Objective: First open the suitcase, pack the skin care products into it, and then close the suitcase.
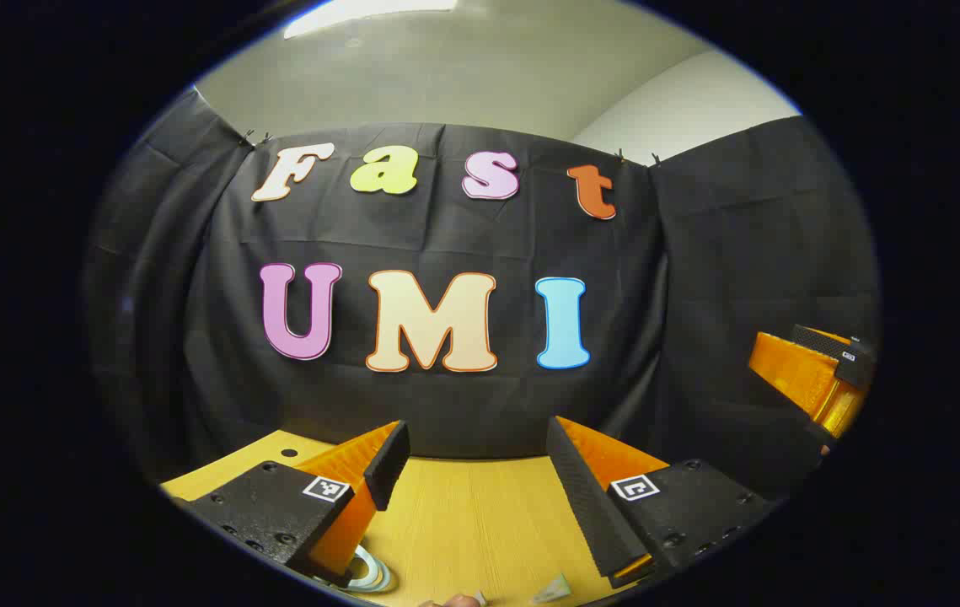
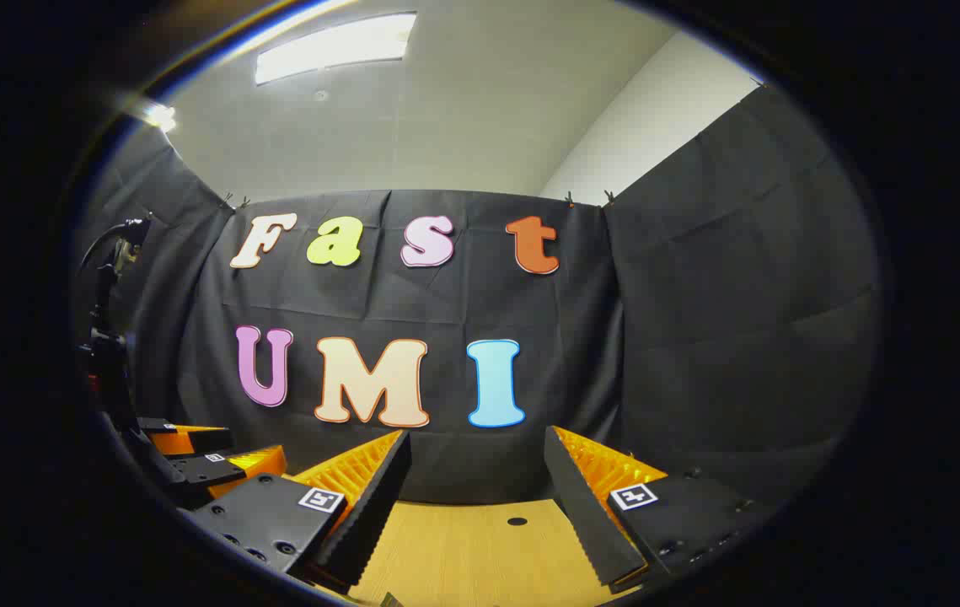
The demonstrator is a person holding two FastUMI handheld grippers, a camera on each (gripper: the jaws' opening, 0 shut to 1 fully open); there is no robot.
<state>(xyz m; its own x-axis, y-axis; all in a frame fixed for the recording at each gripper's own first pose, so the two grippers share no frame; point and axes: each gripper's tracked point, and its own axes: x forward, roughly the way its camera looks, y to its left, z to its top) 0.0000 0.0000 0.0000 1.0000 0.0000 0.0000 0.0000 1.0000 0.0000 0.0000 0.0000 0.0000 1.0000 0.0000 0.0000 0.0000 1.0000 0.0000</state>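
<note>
Left tool and right tool both gape wide, empty, above the pale wooden counter

Your left gripper has two wedge-shaped fingers with ribbed inner faces, backed by ridged bracing. Each finger sits on a flat black mounting block dotted with round screw heads and carrying a small square black-and-white marker. Your right gripper is built the same way: sawtooth-edged fingers, black screw-studded blocks, and a square marker on each. In the left gripper view, the right gripper's orange body with a black top plate appears at the right edge.
</note>
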